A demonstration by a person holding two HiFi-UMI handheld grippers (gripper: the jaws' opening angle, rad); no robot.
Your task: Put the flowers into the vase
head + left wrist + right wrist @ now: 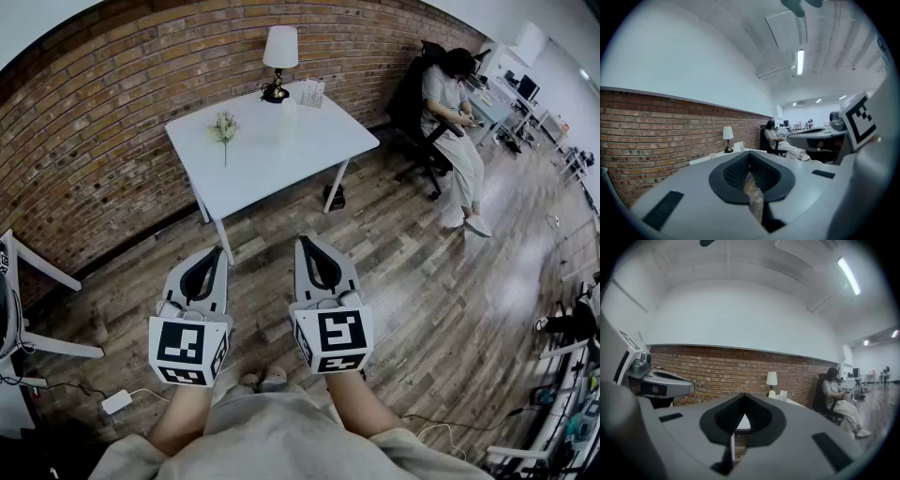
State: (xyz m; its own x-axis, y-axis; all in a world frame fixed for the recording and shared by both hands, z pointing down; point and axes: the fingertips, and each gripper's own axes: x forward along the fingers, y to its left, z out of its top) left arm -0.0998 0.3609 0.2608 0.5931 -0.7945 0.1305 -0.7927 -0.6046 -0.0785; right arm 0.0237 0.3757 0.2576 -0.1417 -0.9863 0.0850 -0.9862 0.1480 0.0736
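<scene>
Left claw (217,253), right claw (306,243), faint vase (289,121)

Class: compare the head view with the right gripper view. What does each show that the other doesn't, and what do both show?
Head view only: the flowers lying on the table, and the wearer's forearms. Right gripper view only: the ceiling light and white upper wall. Both: the lamp, brick wall, table and seated person.
</scene>
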